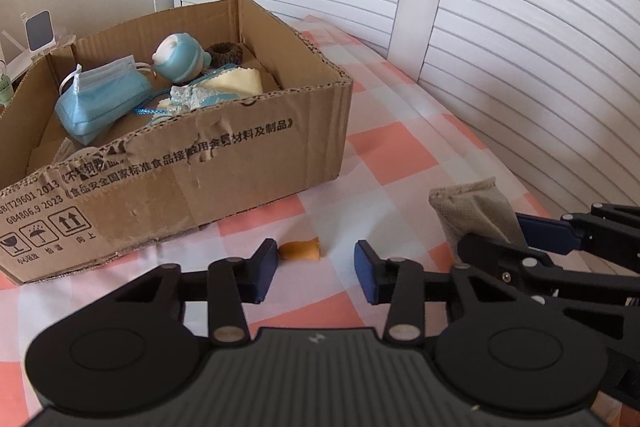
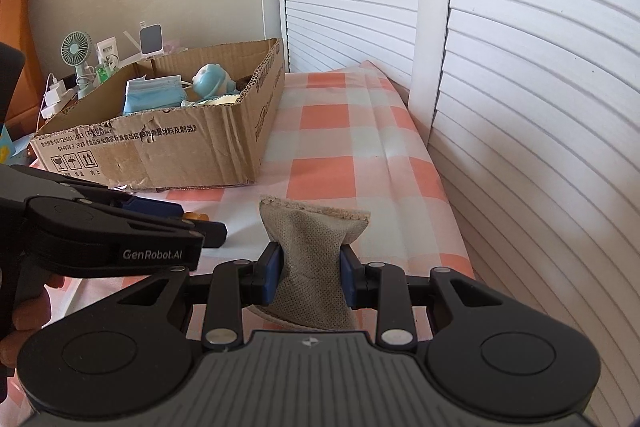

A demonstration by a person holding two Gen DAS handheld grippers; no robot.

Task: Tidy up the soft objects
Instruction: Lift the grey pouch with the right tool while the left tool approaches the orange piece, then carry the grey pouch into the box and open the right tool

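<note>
Jaws first: the right gripper (image 2: 308,277) is clamped tight on a grey fabric pouch (image 2: 312,251), blue pads pinching its waist so the top flares out above the fingers, while the left gripper (image 1: 316,273) has its jaws spread wide with nothing between them.

The landmark here is the cardboard box (image 1: 224,163), sitting on the pink-and-white checked cloth (image 1: 392,151). The pouch is held out in front of the box's near right corner, apart from the cardboard and above the cloth; from the left wrist it shows as a grey bundle (image 1: 472,215) off to the right of the box, gripped by the other tool.

Just in front of the box's near wall, a small orange object (image 1: 302,251) lies on the cloth, right ahead of the open left fingers and a touch nearer the left pad. What it is exactly, hard to tell.

Inside the box: a stack of blue face masks (image 1: 100,103) toward the left, a pale blue plush toy (image 1: 180,57) behind them near the middle, a dark scrunchie (image 1: 226,53) at the back wall, and a cream cloth with blue lace trim (image 1: 216,89) against the near wall.

Beyond the box's far left side, a small green fan (image 2: 76,53) and a white charger (image 2: 54,95) stand on a side surface. White louvred doors (image 2: 520,67) run along the right of the box.
</note>
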